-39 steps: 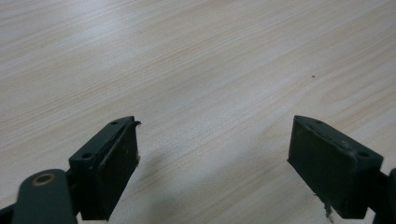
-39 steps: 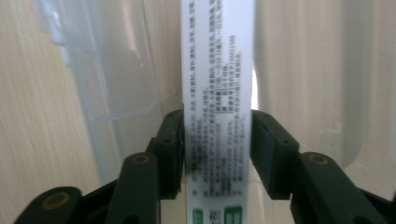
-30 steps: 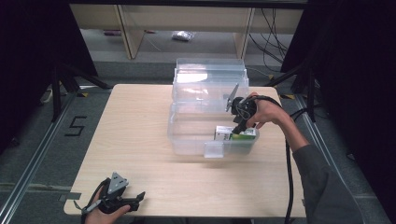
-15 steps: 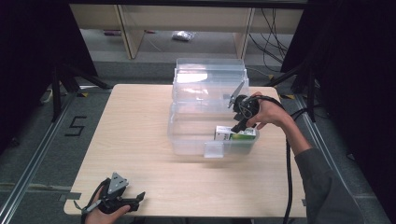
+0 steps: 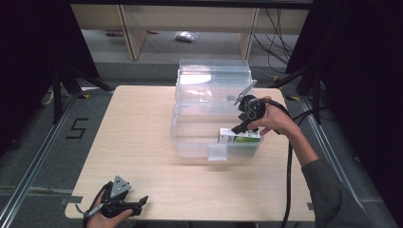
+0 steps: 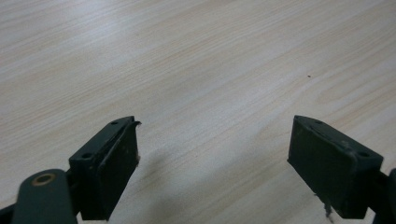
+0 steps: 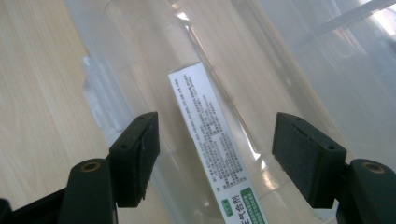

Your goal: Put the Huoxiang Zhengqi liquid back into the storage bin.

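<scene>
A clear plastic bin (image 5: 192,137) stands on the far right part of the table, its lid (image 5: 214,78) tipped up behind it. Inside, against the front right wall, lies a white and green box (image 5: 240,137) with small print (image 7: 212,135). My right gripper (image 5: 239,129) hovers open just above that box, a jaw to either side and not touching it (image 7: 215,154). My left gripper (image 5: 139,203) rests open at the table's near left edge, with bare wood between its jaws (image 6: 212,154).
The wooden table (image 5: 138,133) has bare room left of the bin and along the front. A small clear latch tab (image 5: 217,152) sticks out of the bin's front wall. Shelving (image 5: 190,28) and dark stands sit beyond the table; a black cable (image 5: 289,180) trails from my right gripper.
My right gripper has drifted slightly down toward the box in the bin. My left gripper has not moved.
</scene>
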